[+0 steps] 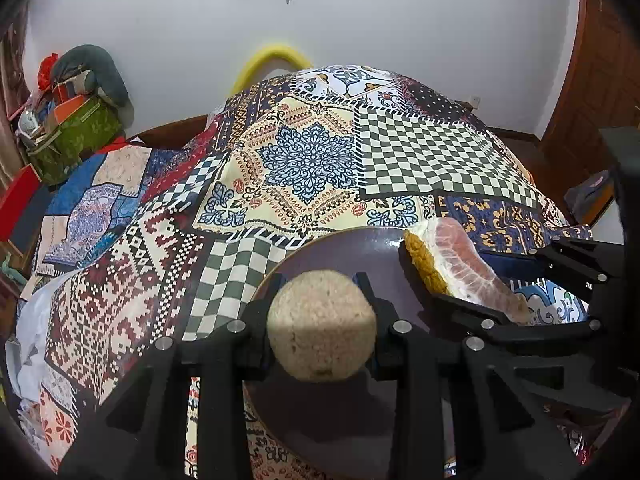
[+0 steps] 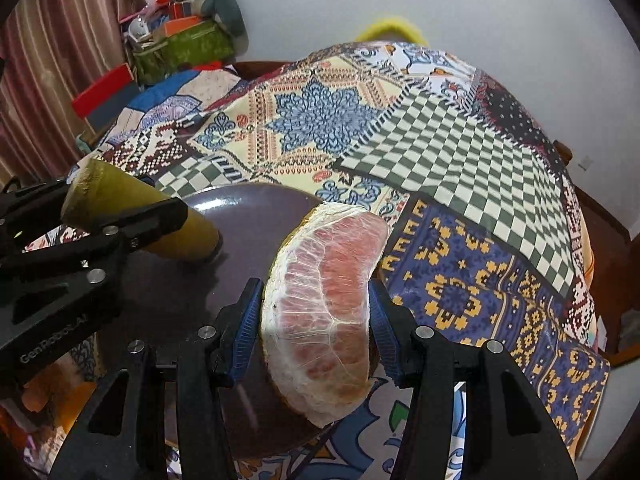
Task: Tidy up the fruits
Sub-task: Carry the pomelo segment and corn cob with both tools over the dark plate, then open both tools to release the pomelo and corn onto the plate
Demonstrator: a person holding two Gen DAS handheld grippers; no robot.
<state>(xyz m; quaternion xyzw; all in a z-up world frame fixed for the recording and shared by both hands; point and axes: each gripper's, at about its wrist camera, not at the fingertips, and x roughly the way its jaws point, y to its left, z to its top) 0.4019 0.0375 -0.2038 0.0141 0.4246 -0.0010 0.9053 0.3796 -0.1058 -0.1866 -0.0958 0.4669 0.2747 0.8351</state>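
Nearest our left wrist lens is a tan, round-ended fruit piece (image 1: 322, 326), clenched end-on between the left gripper (image 1: 322, 280) fingers; from the right wrist view it reads as a long greenish-yellow wedge (image 2: 140, 212), its long axis running from about 10 o'clock down toward 4 o'clock, with its lower end at or just above the dark plate (image 2: 248, 208) — contact we cannot confirm. The right gripper (image 2: 316, 276) is grasping a pink pomelo segment (image 2: 328, 292), blue pads pressed on both flanks, the segment's long axis pointing roughly 12 to 6 o'clock along the fingers.

The plate lies directly beneath both grippers on the patterned cloth (image 1: 304, 168) covering the tabletop. We judge the coming move turns on this: the segment hangs over the plate's right rim, at about 3 o'clock of the plate, partly beyond it, while the wedge sits over the left side — so the left hand is better placed for release.

The plate's near edge is hidden by gripper frames, and what the wedge is exactly stays unclear.
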